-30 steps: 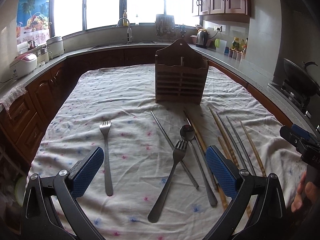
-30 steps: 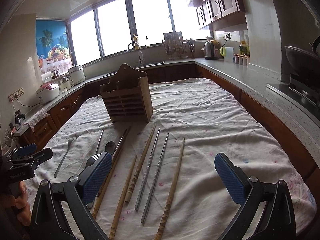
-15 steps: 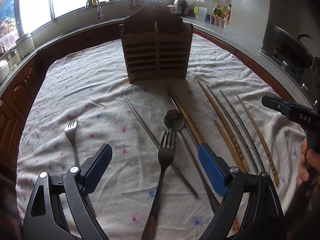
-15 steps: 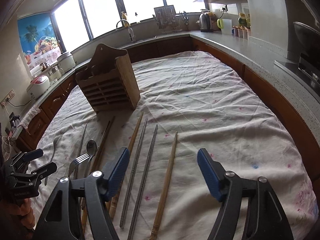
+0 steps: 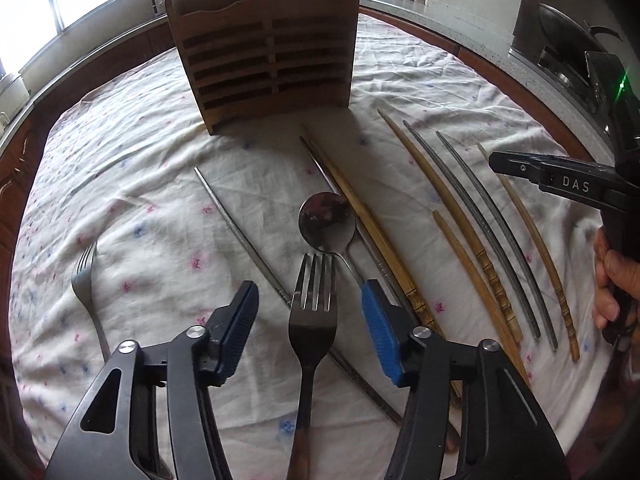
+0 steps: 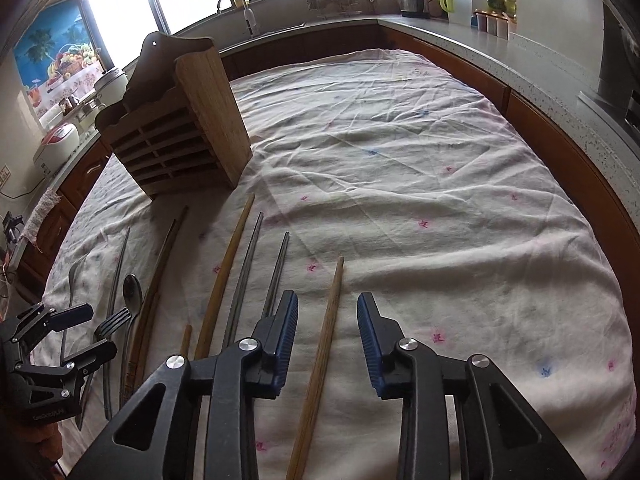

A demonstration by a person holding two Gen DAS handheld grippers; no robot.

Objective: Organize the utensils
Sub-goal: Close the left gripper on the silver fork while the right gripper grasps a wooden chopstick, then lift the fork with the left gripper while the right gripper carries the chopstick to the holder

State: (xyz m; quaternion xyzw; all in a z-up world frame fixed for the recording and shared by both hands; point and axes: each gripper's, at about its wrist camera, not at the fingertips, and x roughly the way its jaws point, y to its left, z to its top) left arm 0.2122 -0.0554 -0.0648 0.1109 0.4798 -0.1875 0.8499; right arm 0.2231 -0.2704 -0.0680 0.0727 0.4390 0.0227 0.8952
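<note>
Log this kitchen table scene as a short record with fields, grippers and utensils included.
surface: white cloth
holder: wooden utensil rack, upright, no utensils visible in it
left gripper: jaws just closing, astride dark fork, pads not touching
right gripper: jaws just closing, astride wooden chopstick, pads not touching
also lying: spoon, second fork

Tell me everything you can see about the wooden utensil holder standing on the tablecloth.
The wooden utensil holder is a brown box that stands upright on the white flowered tablecloth, beyond the row of utensils and touching none of them. Its front is slatted with horizontal slots, split by a central upright into two columns. The front's top edge is scalloped; a taller back panel rises behind, with a small hanging hole seen from the right wrist view. Its plain side shows lighter grain. What it holds cannot be seen.
</note>
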